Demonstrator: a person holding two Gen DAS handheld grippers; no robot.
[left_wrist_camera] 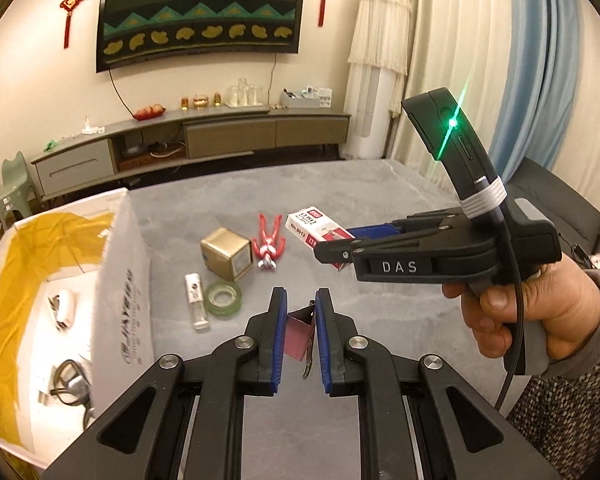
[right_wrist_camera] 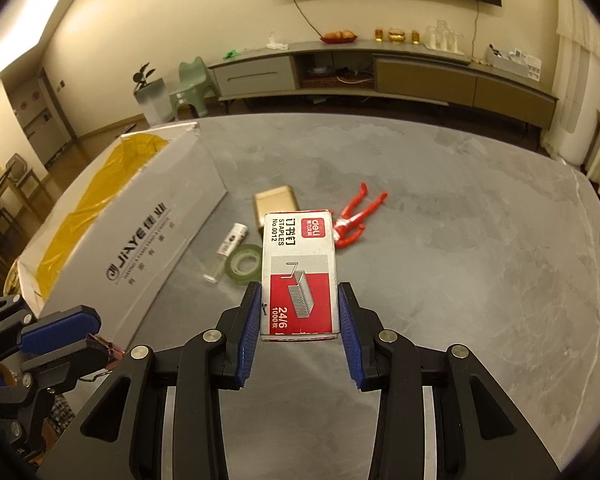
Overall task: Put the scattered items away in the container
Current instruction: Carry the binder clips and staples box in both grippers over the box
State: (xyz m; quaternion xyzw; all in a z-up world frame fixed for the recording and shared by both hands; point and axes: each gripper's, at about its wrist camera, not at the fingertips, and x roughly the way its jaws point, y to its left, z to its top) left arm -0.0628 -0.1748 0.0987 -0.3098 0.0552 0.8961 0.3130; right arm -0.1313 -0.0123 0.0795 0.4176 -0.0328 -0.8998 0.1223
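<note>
Open box at far left, just beside left gripper, clamped on binder clip; nearer of the two. Further right, right gripper gripping staple box, long axis pointing forward, box well off leftward

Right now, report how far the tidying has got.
Done: a few items, cables among them, lie in the box. In hand: left claw grips a binder clip; right claw holds the staples box. Left on the table: gold tin, red figure, tape roll, small bottle.
</note>
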